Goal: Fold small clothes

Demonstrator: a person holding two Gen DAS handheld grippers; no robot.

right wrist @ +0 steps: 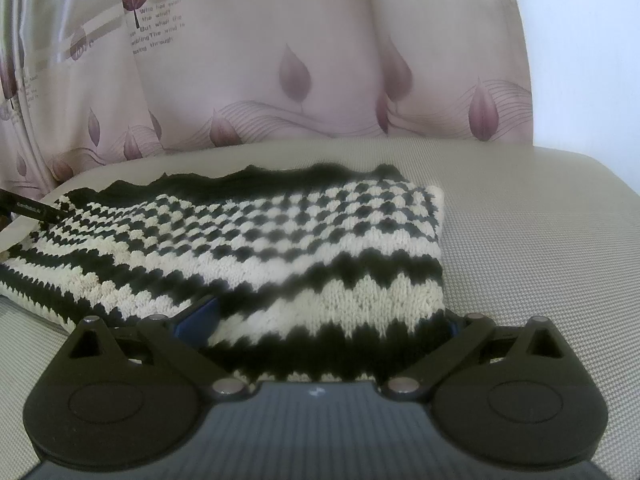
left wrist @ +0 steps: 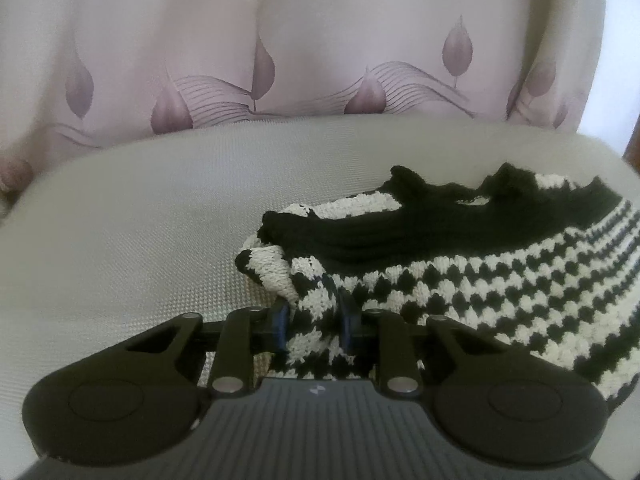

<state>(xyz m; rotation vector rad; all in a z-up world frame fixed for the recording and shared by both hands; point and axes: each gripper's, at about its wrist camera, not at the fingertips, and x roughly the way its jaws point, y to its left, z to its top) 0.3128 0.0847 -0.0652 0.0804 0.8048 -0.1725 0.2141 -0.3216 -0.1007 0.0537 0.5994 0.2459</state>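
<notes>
Hidden: I lose most of both blue fingers (left wrist: pixel 281 322) under knit on each side.
Left tongs (left wrist: pixel 314 320): clamped on the black-and-white knit garment's (left wrist: pixel 460 280) bunched edge.
Right tongs (right wrist: pixel 320 316): spread wide, garment lying between them.
Garment: on the beige table (left wrist: pixel 140 220), before the leaf-print curtain (right wrist: pixel 320 60).

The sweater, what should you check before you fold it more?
1. Left tool shut on the sweater edge: ok.
2. Right tool gripping: not ok, its fingers stand wide apart around the sweater.
3. Sweater on the mat, not hanging off: ok.
4. Sweater lying flat: not ok, the black collar is bunched.
5. Free mat beside it: ok.
6. Layers under the top one even: cannot tell.
</notes>
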